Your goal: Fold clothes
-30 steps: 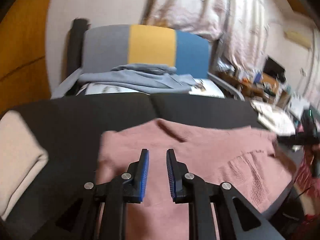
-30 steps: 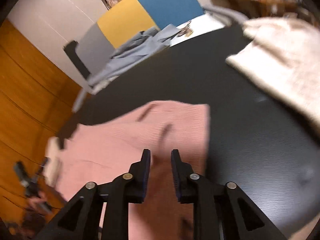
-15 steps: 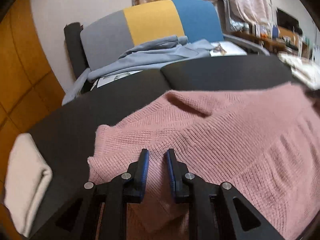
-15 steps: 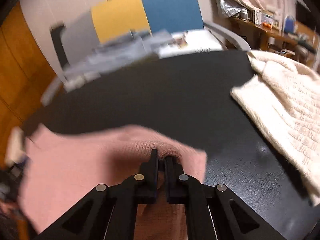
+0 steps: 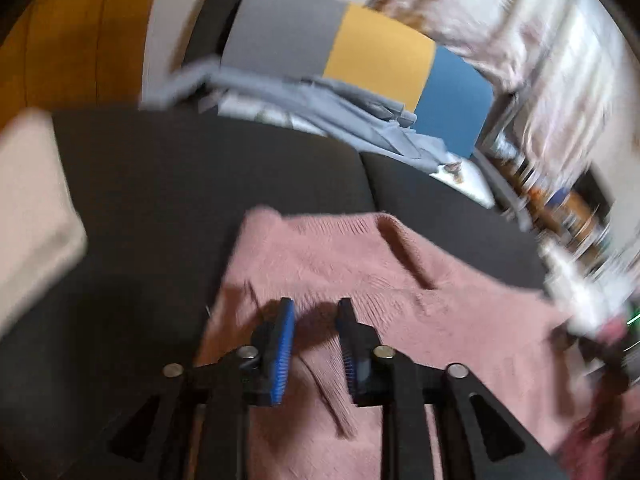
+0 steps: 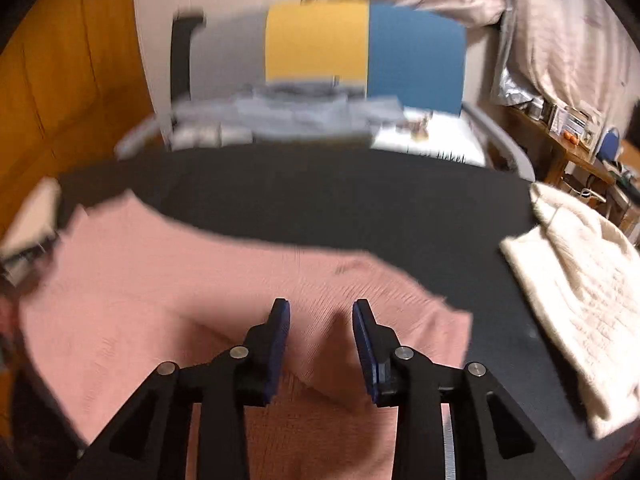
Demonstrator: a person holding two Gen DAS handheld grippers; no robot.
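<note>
Left wrist view: the left tongs [image 5: 314, 308] hang over a pink knitted sweater [image 5: 400, 288] spread on a dark surface [image 5: 160, 184], their blue-padded fingers parted by a moderate gap with nothing between them. The sweater's left edge lies just to the left of these tongs, and its long axis runs from there toward the right edge of the surface. Right wrist view: the right tongs [image 6: 322, 308] stand wide apart and empty above the same pink sweater [image 6: 160, 280], near its right-hand corner; a raised fold sits directly ahead of the gap. Each tongs is therefore nearest its own end of the garment. A cream knit [image 6: 580, 300] lies apart at the right edge of the surface. The blur hides the finer creases.
</note>
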